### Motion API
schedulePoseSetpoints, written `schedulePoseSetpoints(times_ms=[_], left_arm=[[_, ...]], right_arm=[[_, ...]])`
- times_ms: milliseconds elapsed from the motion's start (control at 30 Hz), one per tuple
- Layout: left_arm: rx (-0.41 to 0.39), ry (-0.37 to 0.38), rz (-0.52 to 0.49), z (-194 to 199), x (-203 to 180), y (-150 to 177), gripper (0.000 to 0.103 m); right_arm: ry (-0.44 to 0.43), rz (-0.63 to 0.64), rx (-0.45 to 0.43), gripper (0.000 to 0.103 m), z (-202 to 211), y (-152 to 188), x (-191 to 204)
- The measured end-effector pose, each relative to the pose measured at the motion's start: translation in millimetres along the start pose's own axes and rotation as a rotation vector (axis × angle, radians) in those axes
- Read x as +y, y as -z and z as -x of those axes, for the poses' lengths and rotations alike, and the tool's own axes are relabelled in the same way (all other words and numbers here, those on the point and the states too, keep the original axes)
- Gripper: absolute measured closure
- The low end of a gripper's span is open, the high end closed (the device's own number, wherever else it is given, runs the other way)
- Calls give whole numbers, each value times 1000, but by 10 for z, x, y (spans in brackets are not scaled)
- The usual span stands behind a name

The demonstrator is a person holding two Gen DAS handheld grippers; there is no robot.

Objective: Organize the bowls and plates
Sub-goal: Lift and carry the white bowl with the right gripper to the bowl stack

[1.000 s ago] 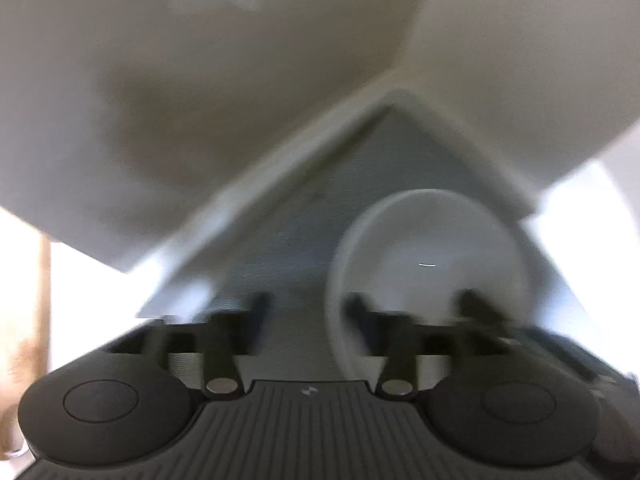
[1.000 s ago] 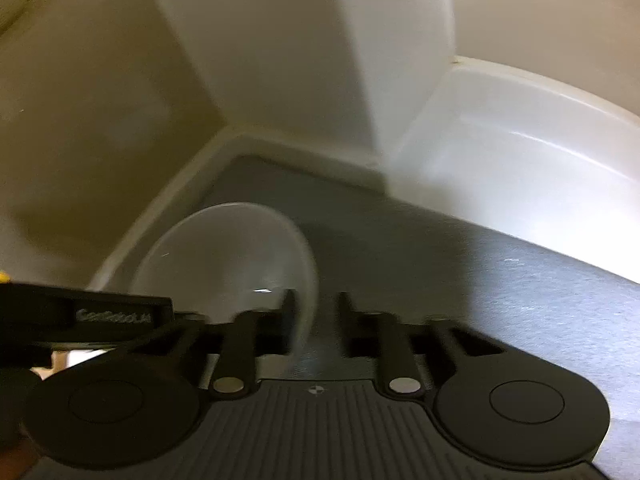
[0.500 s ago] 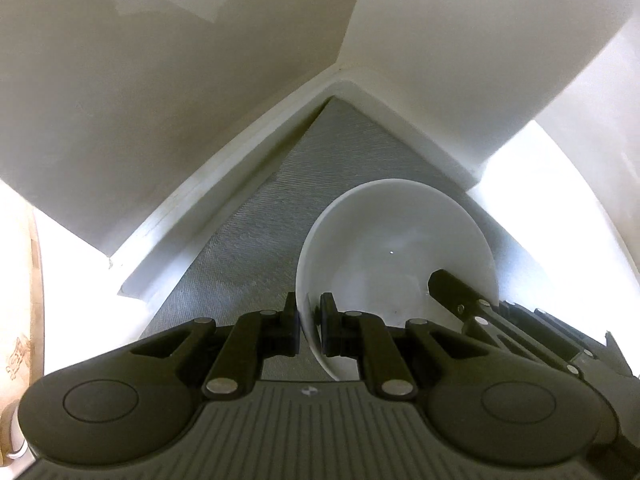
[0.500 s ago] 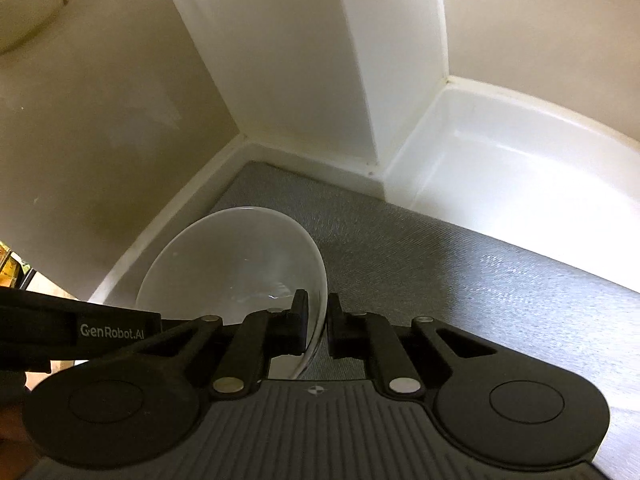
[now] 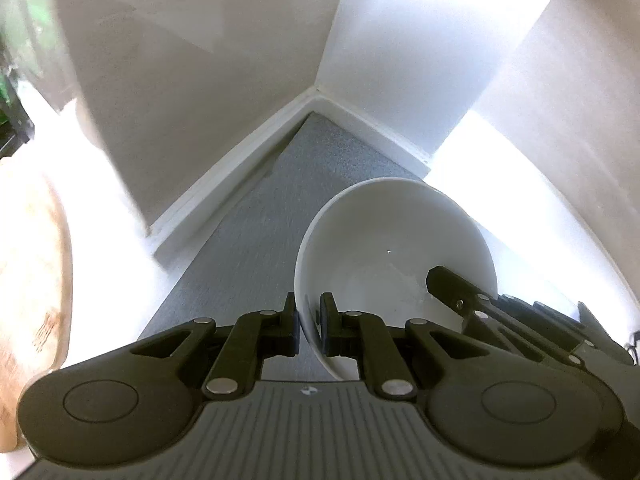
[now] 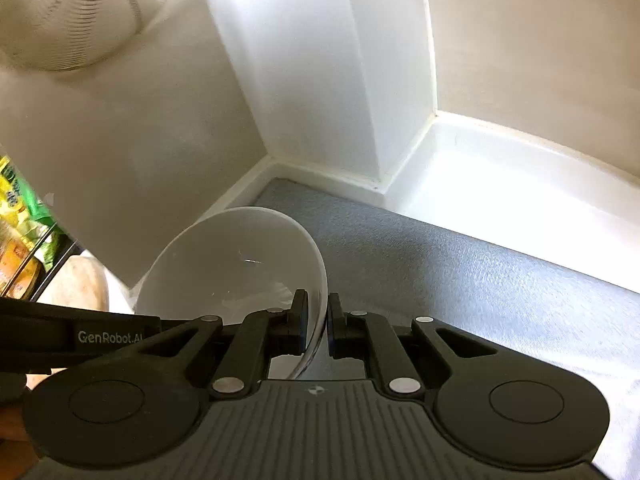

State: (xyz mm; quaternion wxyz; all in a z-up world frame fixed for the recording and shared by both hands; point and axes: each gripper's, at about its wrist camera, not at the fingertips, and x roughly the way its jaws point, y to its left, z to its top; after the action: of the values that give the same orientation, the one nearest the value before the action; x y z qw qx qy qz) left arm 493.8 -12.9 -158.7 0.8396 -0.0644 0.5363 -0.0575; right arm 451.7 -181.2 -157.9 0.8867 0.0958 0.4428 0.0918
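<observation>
Two grippers pinch one white bowl [image 5: 394, 248] by opposite sides of its rim, over a grey textured mat [image 5: 256, 236] that lines a white cabinet corner. The left gripper [image 5: 309, 326] has its fingers closed on the rim nearest its camera, one pad inside the bowl and one outside. The right gripper [image 6: 317, 326] clamps the far side in the same way. In the right wrist view the bowl [image 6: 236, 264] sits left of centre, near the white wall [image 6: 120, 152]. A wire basket [image 6: 76, 8] shows at the upper left there.
</observation>
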Motion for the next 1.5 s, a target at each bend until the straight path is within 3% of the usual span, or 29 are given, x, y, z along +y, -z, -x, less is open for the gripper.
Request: schedulePoseSetpoints(times_ms=[233, 633, 1033, 1500], left_arm=[[-24, 44, -39, 420, 247, 207, 92], [-51, 33, -80, 1125, 926, 605, 92], [67, 24, -120, 985, 1166, 1063, 91], [105, 10, -150, 826, 1213, 1128, 90]], right_arm=[[23, 16, -32, 93, 353, 162, 344], [-5, 79, -43, 92, 836, 460, 1163], [17, 81, 97, 92, 849, 932, 1397], [24, 63, 152, 92, 723, 1054, 1381]])
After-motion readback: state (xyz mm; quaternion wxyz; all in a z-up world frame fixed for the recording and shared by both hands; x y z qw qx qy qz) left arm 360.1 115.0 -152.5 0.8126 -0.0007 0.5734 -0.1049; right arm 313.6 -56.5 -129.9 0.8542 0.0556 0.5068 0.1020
